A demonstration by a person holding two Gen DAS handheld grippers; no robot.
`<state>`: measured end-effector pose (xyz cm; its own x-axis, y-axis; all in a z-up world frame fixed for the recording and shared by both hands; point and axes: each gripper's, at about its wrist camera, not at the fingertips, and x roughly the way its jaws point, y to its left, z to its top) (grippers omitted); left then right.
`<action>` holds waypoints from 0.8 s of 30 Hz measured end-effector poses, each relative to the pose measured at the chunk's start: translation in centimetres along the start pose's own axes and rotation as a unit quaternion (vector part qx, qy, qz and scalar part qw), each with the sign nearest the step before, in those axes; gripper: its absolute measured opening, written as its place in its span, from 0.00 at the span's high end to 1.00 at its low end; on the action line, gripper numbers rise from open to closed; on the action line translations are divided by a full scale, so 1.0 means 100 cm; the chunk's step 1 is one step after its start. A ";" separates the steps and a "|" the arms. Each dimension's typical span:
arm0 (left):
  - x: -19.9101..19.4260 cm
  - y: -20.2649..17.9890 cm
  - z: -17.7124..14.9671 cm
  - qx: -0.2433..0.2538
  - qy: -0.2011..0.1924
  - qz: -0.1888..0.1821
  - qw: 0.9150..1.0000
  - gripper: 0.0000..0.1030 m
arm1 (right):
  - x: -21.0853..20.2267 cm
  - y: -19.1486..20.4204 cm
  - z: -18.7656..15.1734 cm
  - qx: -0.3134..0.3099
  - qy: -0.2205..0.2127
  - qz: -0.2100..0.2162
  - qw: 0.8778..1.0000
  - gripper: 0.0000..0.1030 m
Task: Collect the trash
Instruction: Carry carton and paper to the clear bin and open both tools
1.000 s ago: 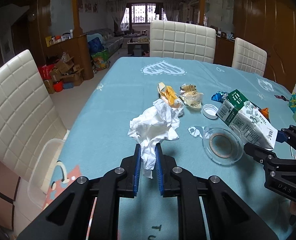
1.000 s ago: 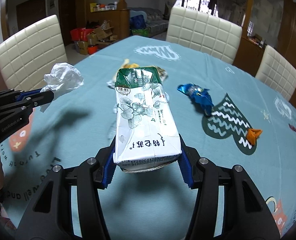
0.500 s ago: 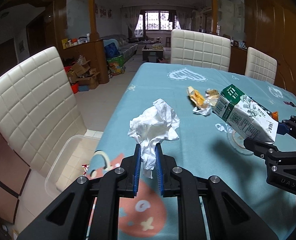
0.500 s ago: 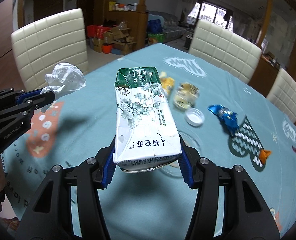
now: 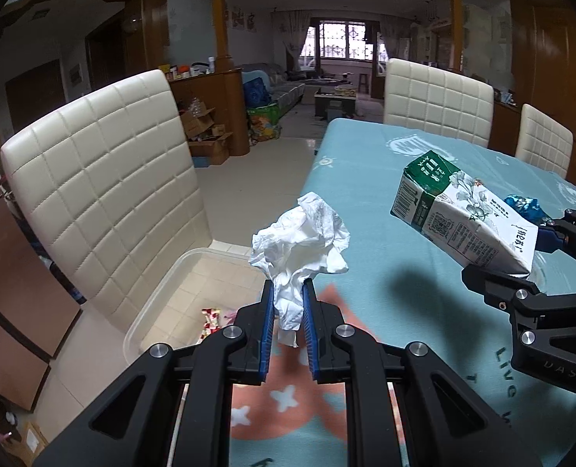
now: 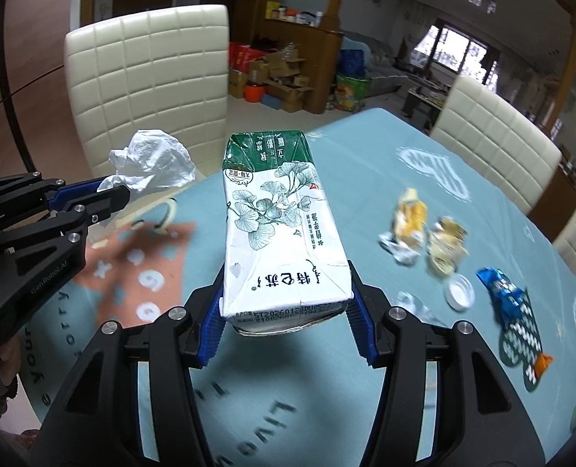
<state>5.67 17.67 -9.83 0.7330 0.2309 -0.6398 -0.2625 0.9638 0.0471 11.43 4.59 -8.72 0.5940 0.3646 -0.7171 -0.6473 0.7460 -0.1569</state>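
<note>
The left gripper (image 5: 288, 313) points level over the table's near-left edge, clamped on a crumpled white tissue (image 5: 301, 239). The right gripper (image 6: 286, 311), just right, pinches a white-and-green carton (image 6: 280, 225) above the tablecloth (image 5: 369, 210). Below left, a clear bin (image 5: 159, 299) on the floor holds a few wrappers.

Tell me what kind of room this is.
Most likely a home dining area opening onto a living room: a table under a teal tablecloth, cream padded dining chairs around it, and a sofa beyond.
</note>
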 end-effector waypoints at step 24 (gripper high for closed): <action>0.030 0.058 0.002 -0.044 0.006 0.074 0.996 0.16 | 0.049 0.036 0.038 -0.030 0.018 0.027 0.999 0.46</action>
<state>6.47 23.95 -11.30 0.6744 0.3670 -0.6407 -0.4210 0.9040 0.0748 13.83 11.22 -10.21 0.5409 0.3818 -0.7494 -0.7061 0.6902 -0.1580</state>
